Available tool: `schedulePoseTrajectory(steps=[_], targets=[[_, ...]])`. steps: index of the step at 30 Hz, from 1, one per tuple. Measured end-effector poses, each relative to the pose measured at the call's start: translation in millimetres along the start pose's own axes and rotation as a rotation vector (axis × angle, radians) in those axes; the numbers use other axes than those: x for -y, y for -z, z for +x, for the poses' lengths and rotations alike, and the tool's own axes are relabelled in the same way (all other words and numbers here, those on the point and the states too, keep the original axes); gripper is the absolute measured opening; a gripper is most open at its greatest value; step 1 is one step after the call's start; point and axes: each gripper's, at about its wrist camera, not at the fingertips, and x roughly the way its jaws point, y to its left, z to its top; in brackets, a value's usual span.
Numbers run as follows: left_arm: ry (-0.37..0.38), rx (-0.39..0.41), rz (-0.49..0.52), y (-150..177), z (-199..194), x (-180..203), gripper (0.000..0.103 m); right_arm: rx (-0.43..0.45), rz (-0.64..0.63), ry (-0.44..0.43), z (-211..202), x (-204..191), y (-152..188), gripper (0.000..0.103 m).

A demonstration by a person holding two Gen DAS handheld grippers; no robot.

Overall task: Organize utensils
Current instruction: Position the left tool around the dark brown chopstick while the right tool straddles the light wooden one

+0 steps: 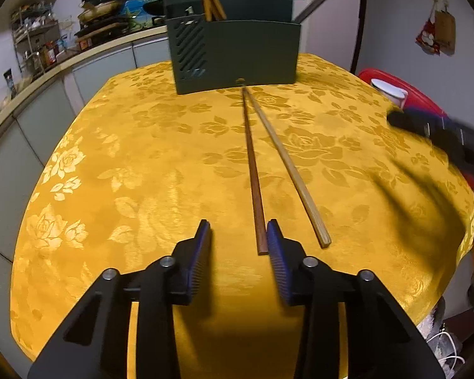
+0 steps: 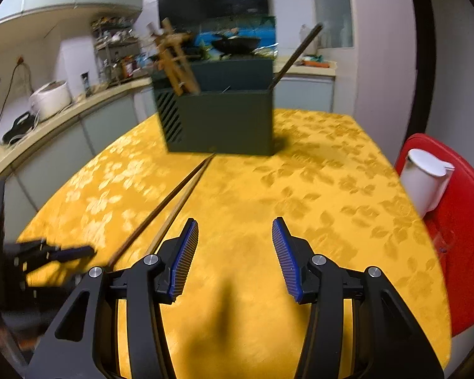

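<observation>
Two chopsticks lie on the yellow tablecloth, tips meeting near the holder: a dark brown one (image 1: 252, 170) and a light wooden one (image 1: 287, 167). They also show in the right wrist view (image 2: 173, 195). A dark green utensil holder (image 1: 237, 53) stands at the table's far side with several wooden chopsticks and a dark utensil in it; it also shows in the right wrist view (image 2: 219, 113). My left gripper (image 1: 238, 230) is open and empty, its right pad beside the brown chopstick's near end. My right gripper (image 2: 235, 230) is open and empty above bare cloth.
A red stool (image 2: 458, 227) with a white cup (image 2: 423, 180) stands at the table's right edge. A kitchen counter (image 1: 47, 72) with cookware and jars runs along the left and back. The right gripper appears blurred at the right (image 1: 442, 139).
</observation>
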Motion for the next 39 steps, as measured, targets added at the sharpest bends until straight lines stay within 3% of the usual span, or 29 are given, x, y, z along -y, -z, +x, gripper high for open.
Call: schedulePoseTrajectory(steps=[4, 11, 18, 23, 26, 31, 34, 39], targets=[[0.033, 0.006, -0.018, 0, -1, -7, 0.031, -0.058, -0.048, -0.074, 9, -23, 18, 0.048], [0.124, 0.004, -0.070, -1, -1, -23, 0.026, -0.072, -0.150, -0.165, 10, -53, 33, 0.048], [0.200, -0.009, -0.144, -3, 1, -36, 0.020, -0.113, -0.222, -0.194, 19, -73, 45, 0.048], [0.205, -0.009, -0.141, -3, 1, -35, 0.019, -0.098, -0.209, -0.157, 23, -77, 44, 0.048], [0.184, -0.004, -0.116, -2, 0, -30, 0.016, -0.084, -0.198, -0.085, 24, -72, 42, 0.046], [0.155, 0.005, -0.095, -1, -1, -27, 0.014, -0.094, -0.122, -0.011, 23, -49, 39, 0.033], [0.130, 0.017, -0.074, 1, -1, -23, 0.014, -0.090, -0.085, 0.029, 23, -37, 40, 0.031], [0.088, 0.043, -0.034, 5, -2, -15, 0.015, -0.073, -0.085, -0.004, 24, -36, 44, 0.031]])
